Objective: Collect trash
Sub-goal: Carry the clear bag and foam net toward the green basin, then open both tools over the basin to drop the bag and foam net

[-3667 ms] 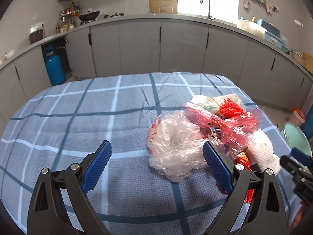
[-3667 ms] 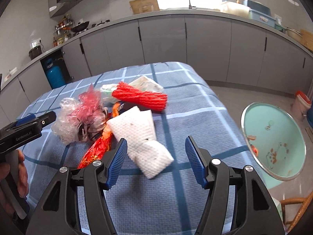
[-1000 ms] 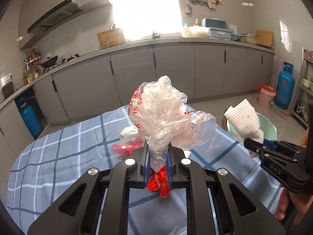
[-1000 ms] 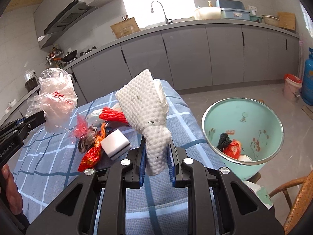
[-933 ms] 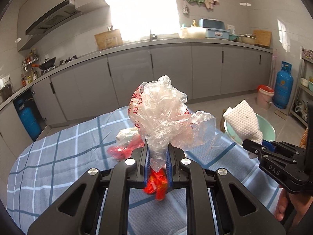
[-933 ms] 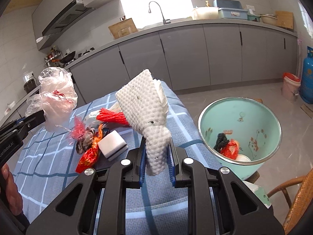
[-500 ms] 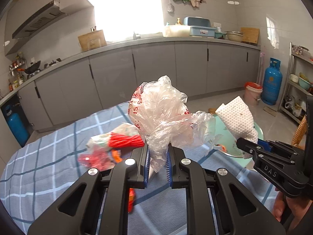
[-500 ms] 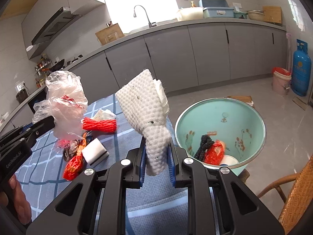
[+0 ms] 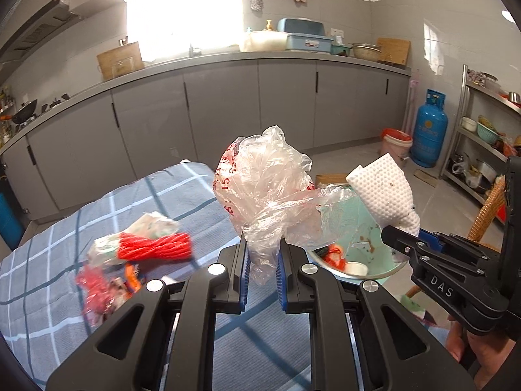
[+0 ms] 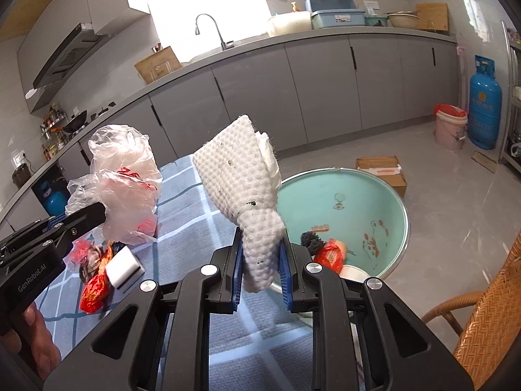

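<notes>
Left claw (image 9: 262, 268) clenched on the neck of a crumpled clear plastic bag with red print (image 9: 260, 182); bag billowing above the blue pads, clear of the surface. Right claw (image 10: 260, 268) clenched on the pinched lower end of a white dimpled paper towel with dark specks (image 10: 241, 179); towel fanning upward, likewise off the surface. Both loads near the round mint-green enamel basin (image 10: 384, 195) beyond the edge of the blue checked cloth-covered surface (image 10: 195, 224); basin already holding a red wrapper, a dark scrap and a small white cup. Step in hand, by judgement: carry to the basin and drop. For a clean drop: each load centred above the basin mouth, not just at the rim, before release; the bag light and springy, so low and well inside; releases best one after the other, claws kept apart. Left behind on the surface: red mesh net over a pale wrapper (image 9: 153, 246), a white rectangular block (image 10: 125, 268), red foil wrappers (image 10: 94, 290). Pose: both claws tilted downward, side by side, each hand gripping its handle from below; left hand's fingers (image 10: 19, 342) partly visible at the frame edge.
</notes>
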